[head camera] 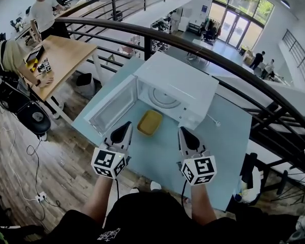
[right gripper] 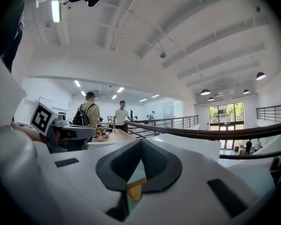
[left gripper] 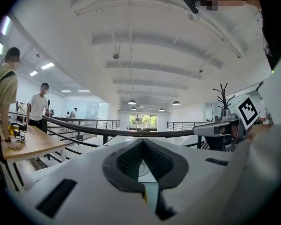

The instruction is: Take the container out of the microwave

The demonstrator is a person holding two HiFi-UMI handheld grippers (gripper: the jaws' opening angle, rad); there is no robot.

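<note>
container (head camera: 149, 122) yellow | microwave (head camera: 185, 85) white | table (head camera: 157, 156) pale blue | desk (head camera: 66, 55) tan wood

Pale blue table (head camera: 229, 136) carries white microwave (head camera: 180, 85), door open; yellow container (head camera: 149, 122) apparently flat before it.

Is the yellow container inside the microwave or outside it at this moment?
Outside. The yellow container lies on the table in front of the open microwave; only the turntable shows in its cavity.

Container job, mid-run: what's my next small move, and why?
Probably swing the left gripper to the open door and push it shut. The yellow container already lies on the table in front of the microwave, outside it; the right gripper, like the left, is shut and empty.
</note>
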